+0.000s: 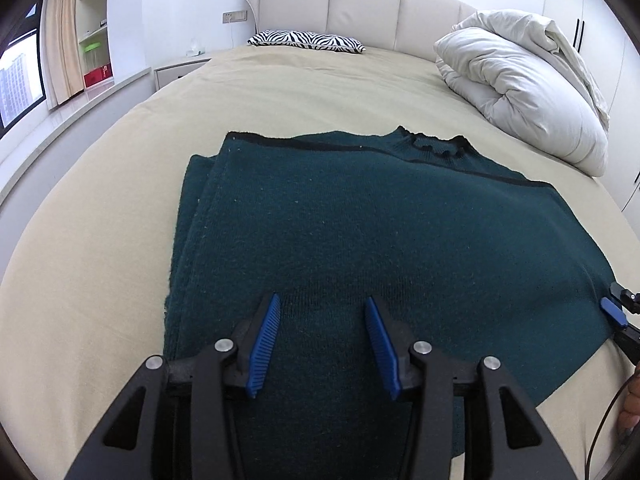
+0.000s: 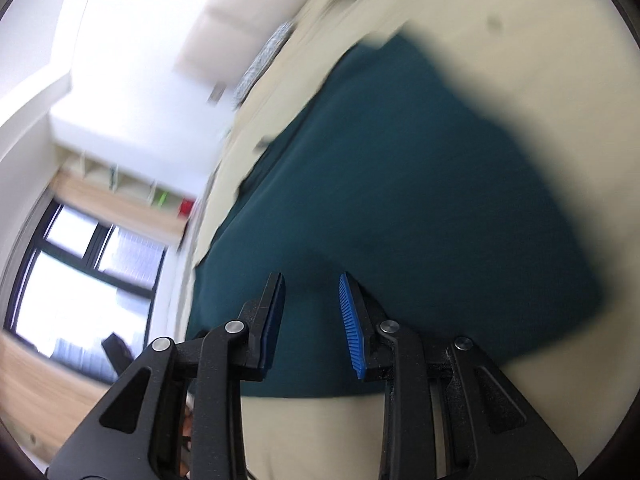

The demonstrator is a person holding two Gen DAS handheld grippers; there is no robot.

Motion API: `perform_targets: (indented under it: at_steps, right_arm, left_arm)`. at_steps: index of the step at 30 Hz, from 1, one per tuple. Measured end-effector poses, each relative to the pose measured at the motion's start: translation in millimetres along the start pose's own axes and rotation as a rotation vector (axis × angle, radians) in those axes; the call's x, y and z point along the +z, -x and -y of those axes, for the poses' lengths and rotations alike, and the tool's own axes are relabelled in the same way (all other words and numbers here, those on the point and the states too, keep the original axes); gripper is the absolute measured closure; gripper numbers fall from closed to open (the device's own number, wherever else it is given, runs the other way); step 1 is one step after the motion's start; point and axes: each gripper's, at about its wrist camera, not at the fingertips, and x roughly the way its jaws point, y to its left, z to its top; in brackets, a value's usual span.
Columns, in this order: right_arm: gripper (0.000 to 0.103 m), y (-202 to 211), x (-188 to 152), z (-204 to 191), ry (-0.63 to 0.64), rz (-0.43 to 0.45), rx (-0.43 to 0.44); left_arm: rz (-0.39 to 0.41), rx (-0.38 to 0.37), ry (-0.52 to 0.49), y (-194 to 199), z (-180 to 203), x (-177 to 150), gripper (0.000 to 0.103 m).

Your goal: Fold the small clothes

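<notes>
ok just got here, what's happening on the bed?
A person holding a gripper in each hand is folding a dark green sweater laid flat on the beige bed, its collar facing the headboard. One side looks already folded in. The left gripper is over the near hem, open and holding nothing. The right gripper is at the sweater's right edge, also open with nothing pinched; its view is blurred.

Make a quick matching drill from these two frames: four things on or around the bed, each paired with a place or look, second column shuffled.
Things:
1. sweater
2. duvet
3. zebra pillow
4. left tongs

Descriptions:
A. bundled up at the bed's right side
B. by the headboard
C. dark teal, spread flat on the sheet
D. open above the sweater's near hem

Pairs: 1-C, 2-A, 3-B, 4-D
</notes>
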Motion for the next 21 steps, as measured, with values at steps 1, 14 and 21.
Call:
perform_targets:
  at_steps: [1,14,21]
  right_arm:
    - [0.075,12.2,3.2,6.3,-0.018,0.031,-0.021]
    - [0.050,86.2,28.7,33.1,-0.031,0.180,-0.161]
    - [0.048,109.8,42.8,21.5,0.011,0.134,-0.142]
  left_arm:
    - [0.000,-0.002,0.001,0.0,-0.5,-0.3,0.054]
    - [0.007,-0.017,0.007,-0.4,-2.8,-0.7,0.054]
    - [0.020,-0.078,0.076,21.4,-4.6,10.7,0.054]
